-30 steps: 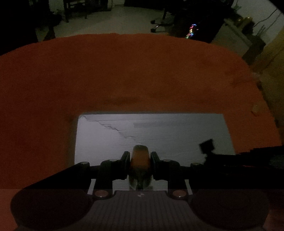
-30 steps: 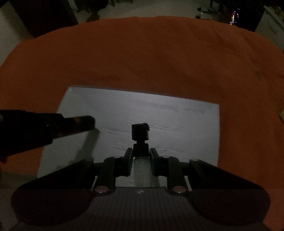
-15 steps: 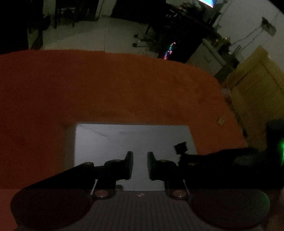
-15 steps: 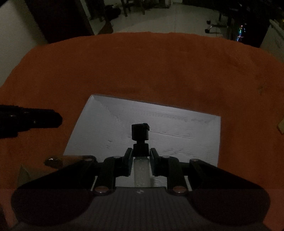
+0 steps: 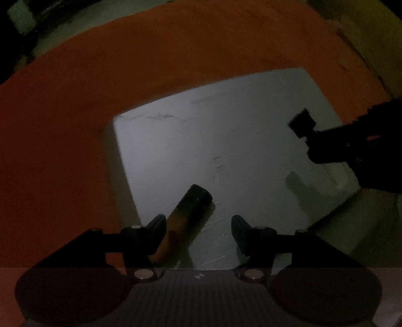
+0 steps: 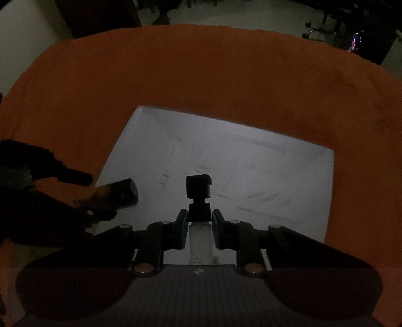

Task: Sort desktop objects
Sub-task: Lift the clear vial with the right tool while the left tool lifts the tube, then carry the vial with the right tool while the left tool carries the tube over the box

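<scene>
left tongs [image 5: 198, 230]: jaws have just been opening and now stand apart w/ a clear gap. the amber-bodied tube w/ a dark cap [image 5: 184, 218] lies btw them on a slant, its lower body against the left finger [image 5: 157, 232], well clear of the right finger, so nothing's pinched. cap end points up & away onto the flat white rectangular sheet [image 5: 226, 130]; lower end runs toward the sheet's near-left edge. seen from the right wrist, the same tube [image 6: 114, 195] sits at the sheet's left edge w/ the left tongs [image 6: 88, 196] as a dark shape around it, one finger above, one below.

right tongs [image 6: 199, 229]: jaws drawn in tight on a small clear-bodied bottle w/ a black pump top [image 6: 199, 213]. clear body sits btw the pads, black neck & square head stick out past the tips, over the white sheet [image 6: 251, 161]. from the left wrist the right tongs [image 5: 310, 139] reach in from the right edge, very dark, w/ the black head [image 5: 301, 123] poking out over the sheet's right part; can't tell if the bottle touches the sheet.

sheet lies flat on an orange cloth-covered desk [image 6: 201, 75], cloth showing on all far sides. beyond the desk edge: dim pale floor [image 6: 226, 13], room too dark for detail.
</scene>
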